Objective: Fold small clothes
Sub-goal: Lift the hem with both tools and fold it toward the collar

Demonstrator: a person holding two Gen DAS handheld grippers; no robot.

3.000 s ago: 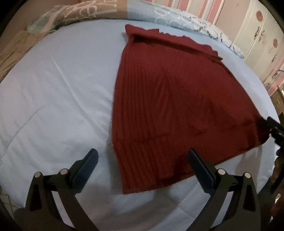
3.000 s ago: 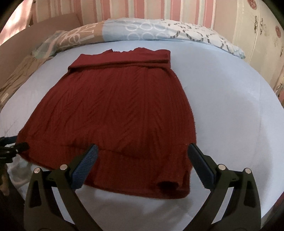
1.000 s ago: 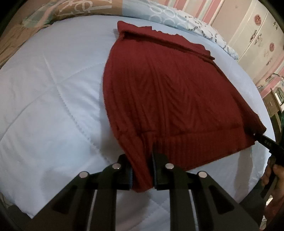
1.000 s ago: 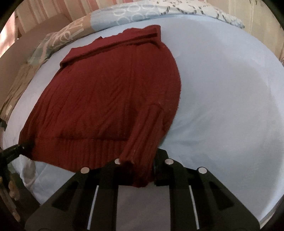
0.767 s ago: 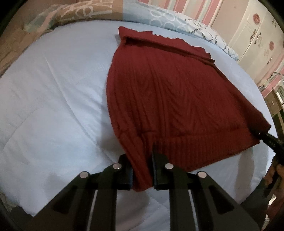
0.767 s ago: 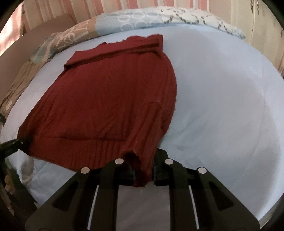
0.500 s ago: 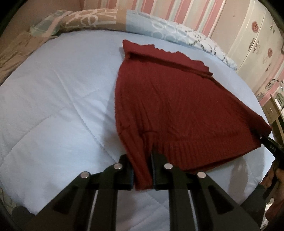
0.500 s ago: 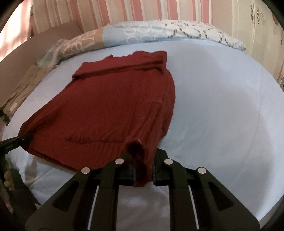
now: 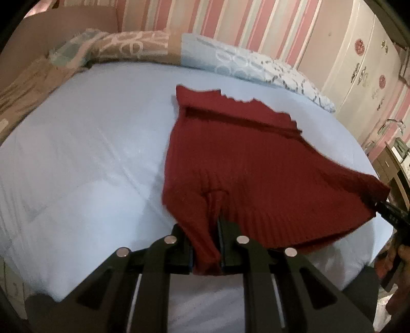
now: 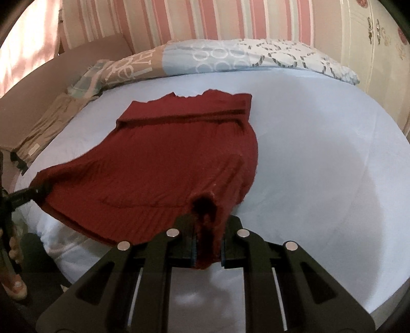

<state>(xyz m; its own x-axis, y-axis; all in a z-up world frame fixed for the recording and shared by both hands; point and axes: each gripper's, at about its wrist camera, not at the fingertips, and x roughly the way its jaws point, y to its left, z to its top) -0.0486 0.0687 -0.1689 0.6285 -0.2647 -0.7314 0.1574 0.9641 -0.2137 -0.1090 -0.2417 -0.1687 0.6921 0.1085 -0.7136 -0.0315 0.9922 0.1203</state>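
Red knit sweater (image 9: 246, 164) lies spread on the pale blue bed cover (image 9: 84, 158), collar end toward the pillows (image 9: 246, 64), ribbed hem toward me. Far half rests flat; near hem is off the cover, hanging between my two grips.

My left tongs (image 9: 207, 252) are clamped tight on the hem corner on that side, a bunch of ribbing pinched between the jaws. My right tongs (image 10: 207, 249) are clamped the same way on the opposite hem corner. In the right view the hem droops in a shallow arc from my grip across to the other tongs at the frame's left edge.

Step in hand, as I read it: first fold, hem end raised to go over toward the collar.

Next move calls for both corners carried forward together, level, hem kept taut enough not to sag, then laid down at or near the collar band (image 10: 189, 114) with edges matched. Release only once the cloth rests on the body.

Risk: thick knit may slip or bunch if one side leads.

Striped wall (image 10: 205, 23) behind, wardrobe (image 9: 364, 66) off to the right.
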